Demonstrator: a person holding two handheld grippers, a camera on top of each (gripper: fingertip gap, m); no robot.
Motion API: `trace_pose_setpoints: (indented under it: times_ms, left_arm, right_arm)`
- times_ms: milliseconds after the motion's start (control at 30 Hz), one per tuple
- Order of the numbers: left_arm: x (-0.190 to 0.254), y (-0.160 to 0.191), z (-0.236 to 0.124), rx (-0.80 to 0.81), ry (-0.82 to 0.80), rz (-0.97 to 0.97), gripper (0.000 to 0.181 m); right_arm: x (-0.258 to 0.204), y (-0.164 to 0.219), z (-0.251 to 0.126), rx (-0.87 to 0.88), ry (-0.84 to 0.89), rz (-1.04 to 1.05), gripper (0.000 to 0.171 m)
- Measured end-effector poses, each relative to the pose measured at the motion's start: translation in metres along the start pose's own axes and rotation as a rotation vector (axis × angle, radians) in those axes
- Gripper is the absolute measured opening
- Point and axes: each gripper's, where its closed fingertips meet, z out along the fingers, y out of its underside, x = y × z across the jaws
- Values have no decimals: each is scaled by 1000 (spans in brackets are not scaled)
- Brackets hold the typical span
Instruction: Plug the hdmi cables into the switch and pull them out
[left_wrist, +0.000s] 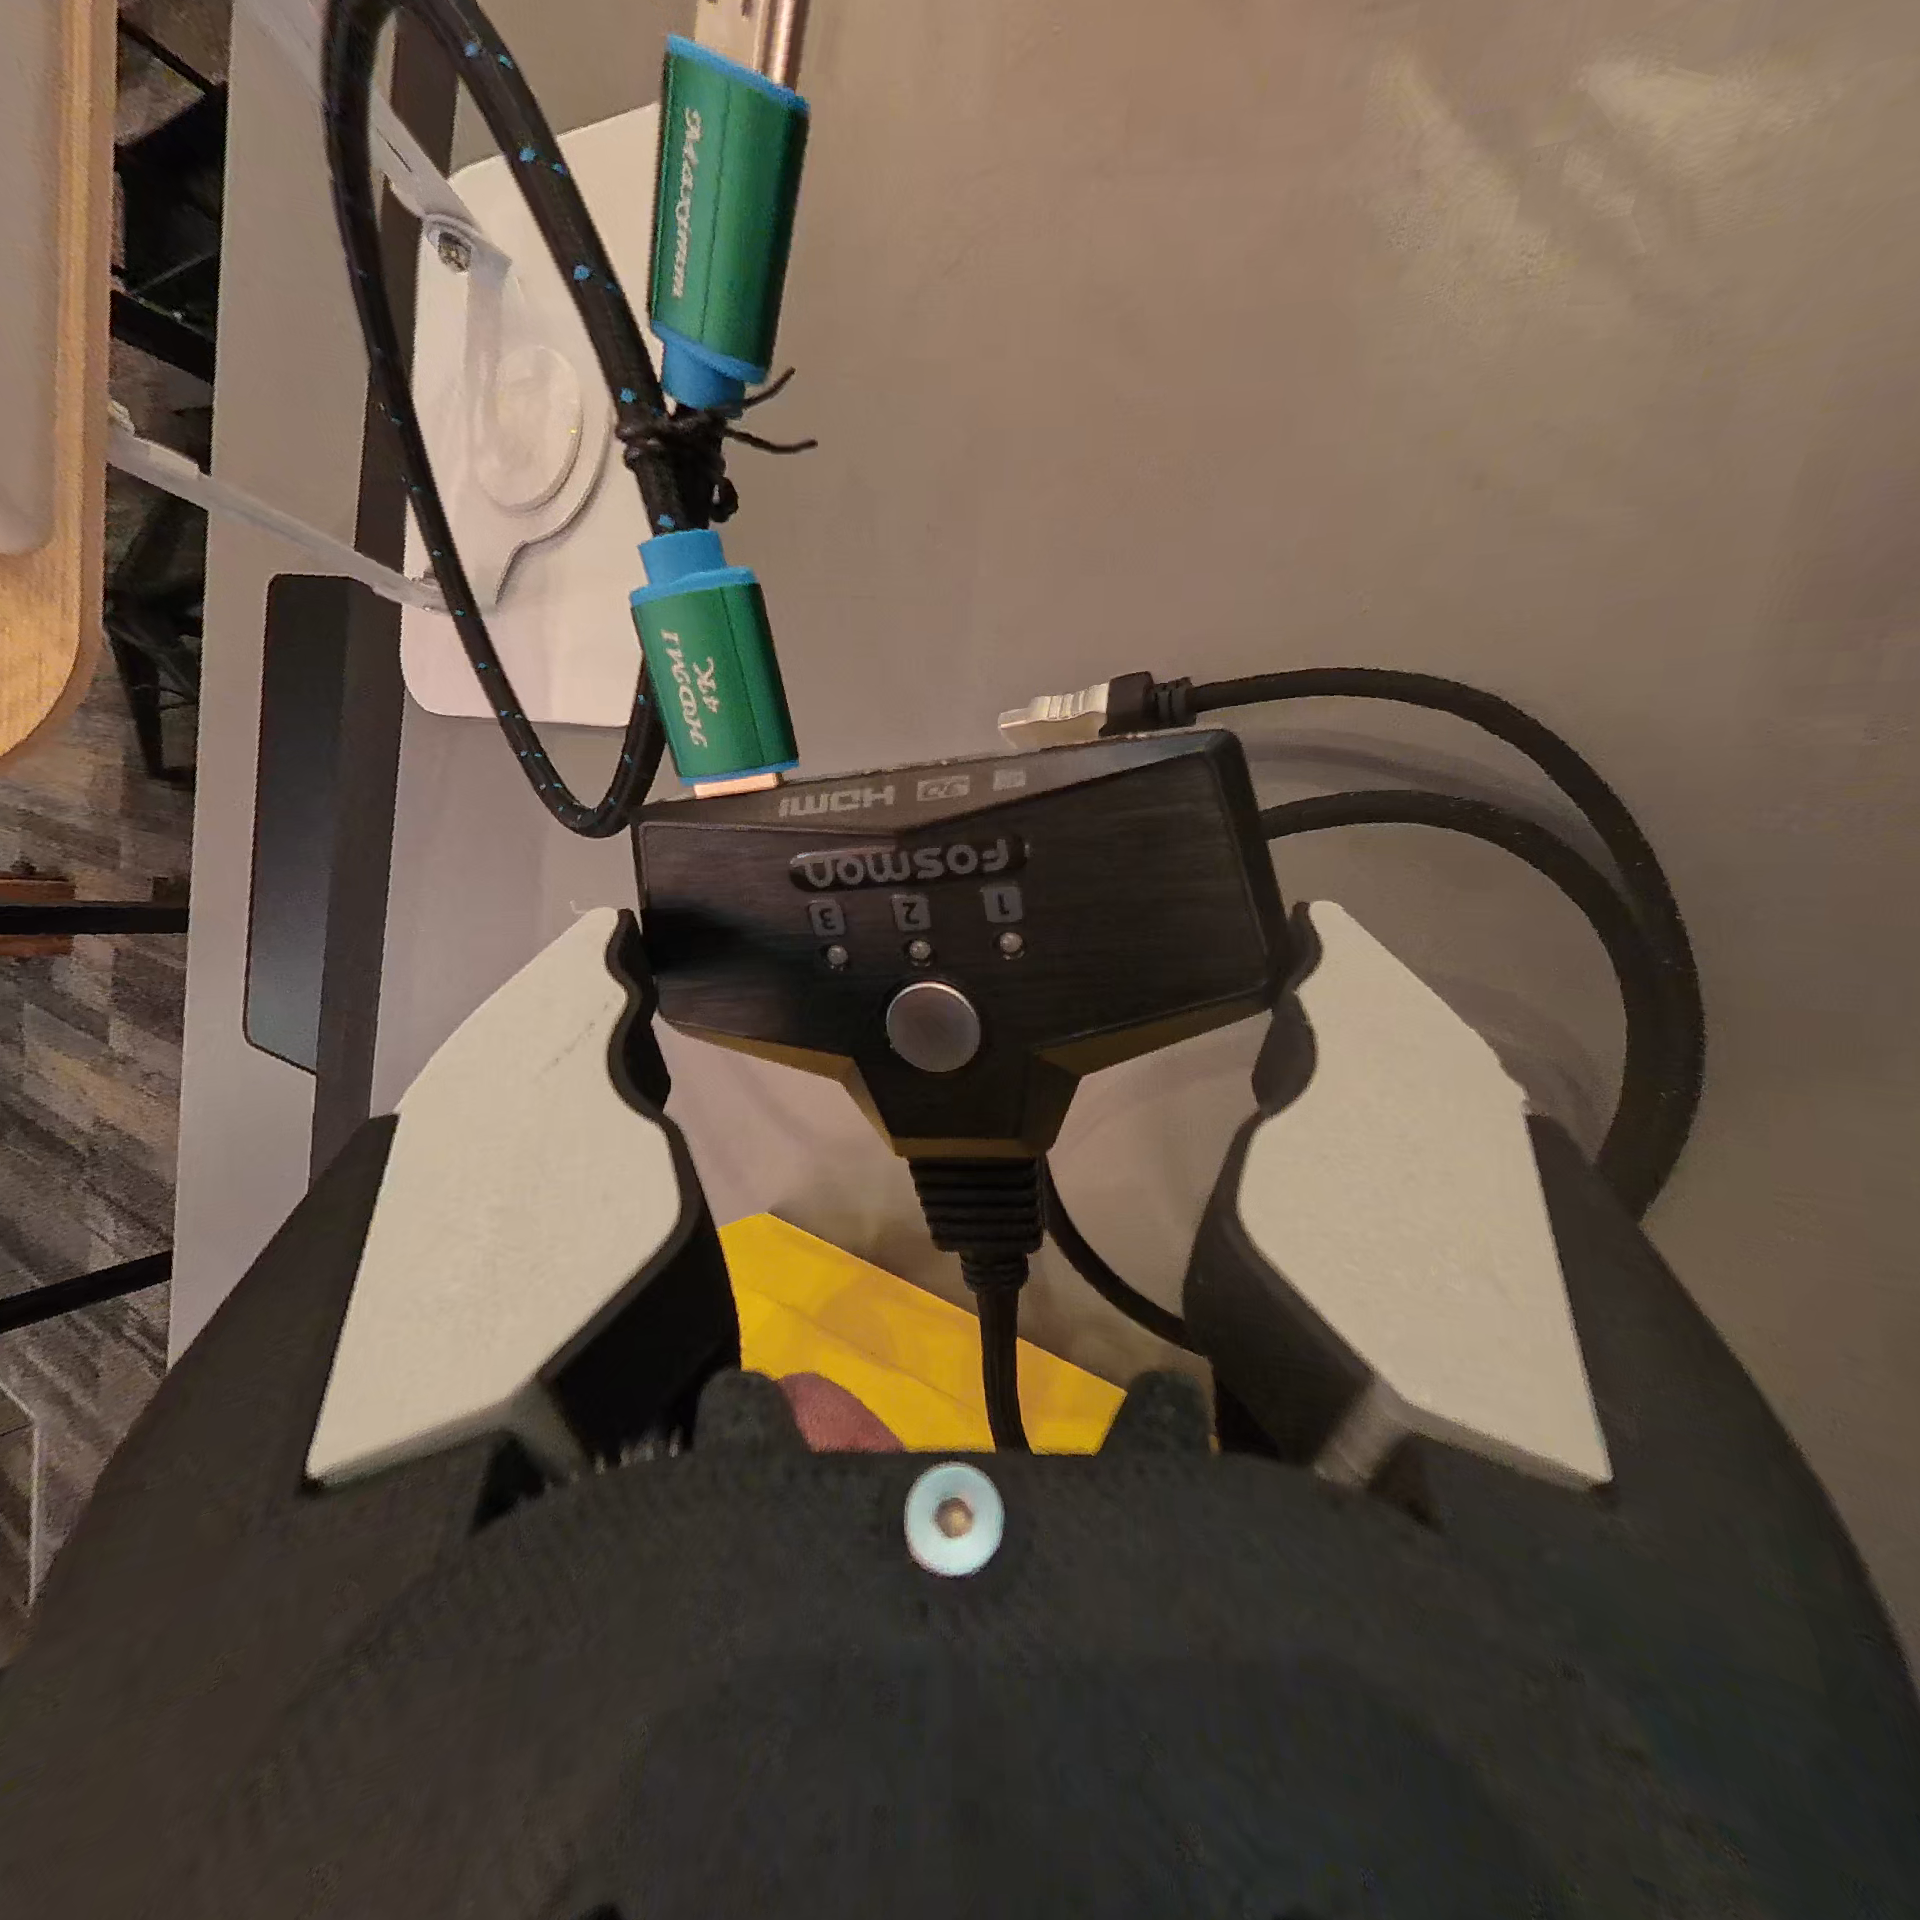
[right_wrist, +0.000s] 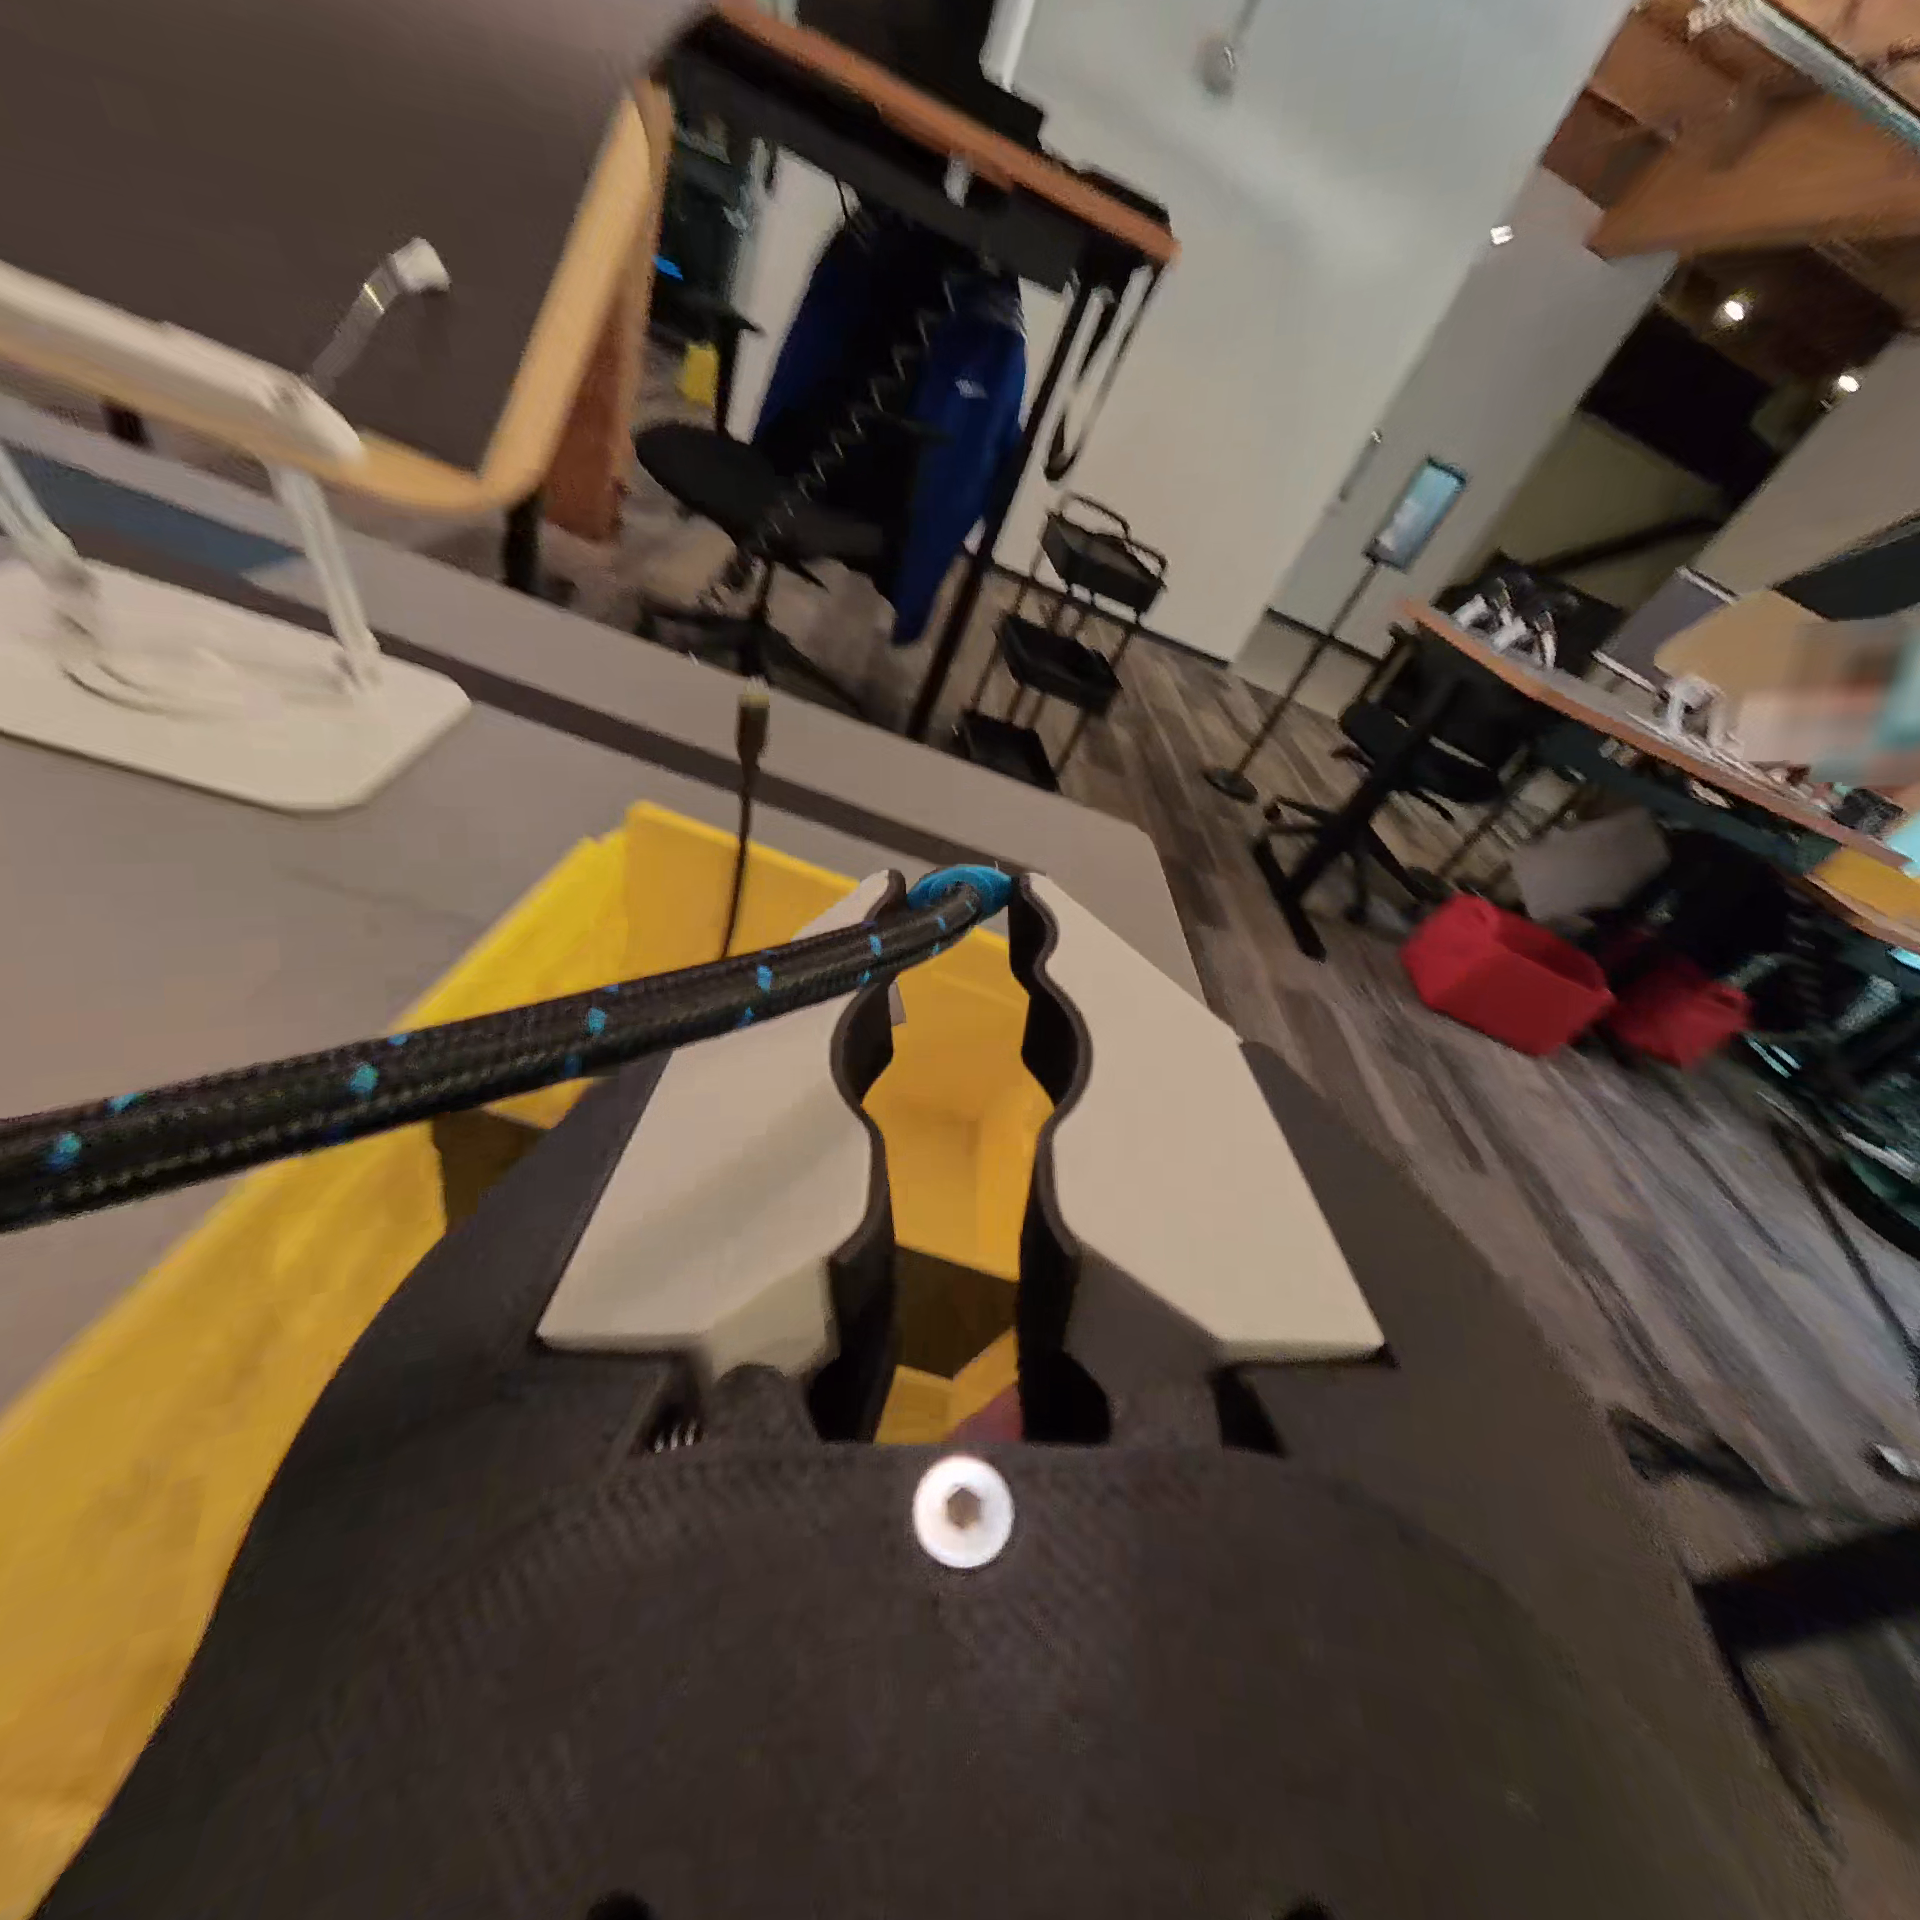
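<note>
Your left gripper (left_wrist: 961, 1023) hugs the switch (left_wrist: 951, 914) mid-frame, and your right gripper (right_wrist: 956, 899) pinches the cable (right_wrist: 468, 1049) by its blue end at the tips, so hold tight and pull straight.

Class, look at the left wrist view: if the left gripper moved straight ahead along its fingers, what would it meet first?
The left gripper already brackets the black brushed-metal HDMI switch; going on, its palm would probably meet the switch's ribbed black cable collar first, though depth is unclear.
</note>
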Motion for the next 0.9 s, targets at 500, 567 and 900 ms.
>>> trace_pose_setpoints:
  times_ms: [500, 567, 900]
  left_arm:
    - [6, -1, 4, -11, 24, 9, 111]
    - [8, 0, 5, -13, 27, 11, 111]
    - [11, 0, 4, -21, 31, 14, 111]
  right_arm:
    - [-13, 163, -18, -666, -10, -452, 14]
    - [-18, 172, -26, -708, -69, -493, 10]
    - [-37, 164, -56, -706, -297, -515, 42]
